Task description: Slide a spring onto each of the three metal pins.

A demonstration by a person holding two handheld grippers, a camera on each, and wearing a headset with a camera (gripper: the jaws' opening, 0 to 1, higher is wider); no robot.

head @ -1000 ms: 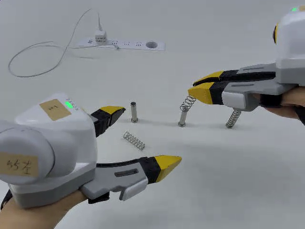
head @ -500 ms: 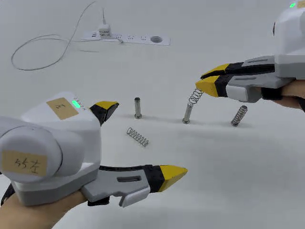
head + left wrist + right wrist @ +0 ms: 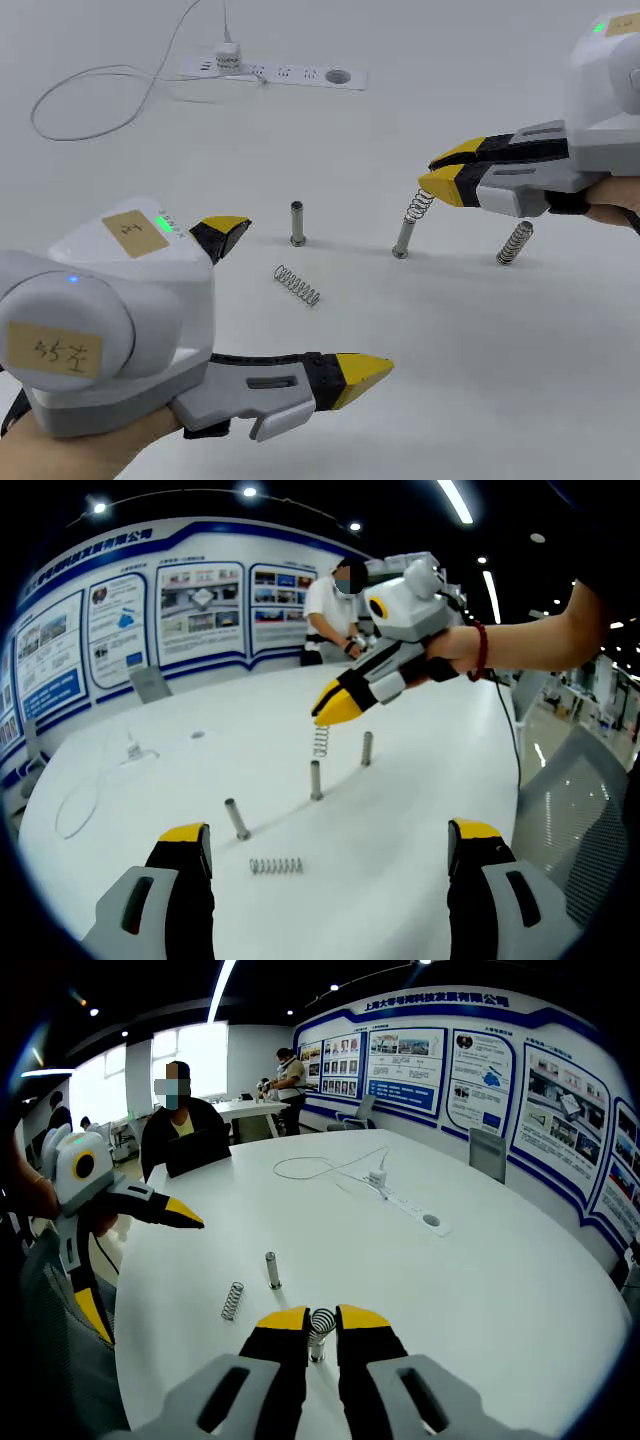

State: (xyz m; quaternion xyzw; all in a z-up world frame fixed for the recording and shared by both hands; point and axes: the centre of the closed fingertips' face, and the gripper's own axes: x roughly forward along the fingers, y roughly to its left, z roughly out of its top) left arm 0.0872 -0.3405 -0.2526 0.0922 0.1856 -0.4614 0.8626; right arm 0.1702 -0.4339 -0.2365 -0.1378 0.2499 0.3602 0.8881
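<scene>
Head view first. Upper right: pinching a coiled steel spring (image 3: 420, 205) in the narrow-set jaws of the right gripper (image 3: 430, 177), lower end right at the top of the middle upright metal pin (image 3: 402, 240) on the white desk (image 3: 450, 380). Barely any shift against that pin over the last second: hovering still, not threaded yet, by the look of it. Right of centre, a spring-sleeved pin (image 3: 514, 243), done already. Left of centre, a bare metal pin (image 3: 297, 223), and just below it a loose spring (image 3: 297, 285) lying flat. Lower left, left gripper (image 3: 310, 298), jaws wide, gripping nothing.

Over to the left gripper view. Centre frame: coiled steel spring dangling just above the pin tip, close to lined up. Probably needs a straight drop next.

Right gripper view, bottom centre: yellow tips nipping the coil directly over the pin.
</scene>
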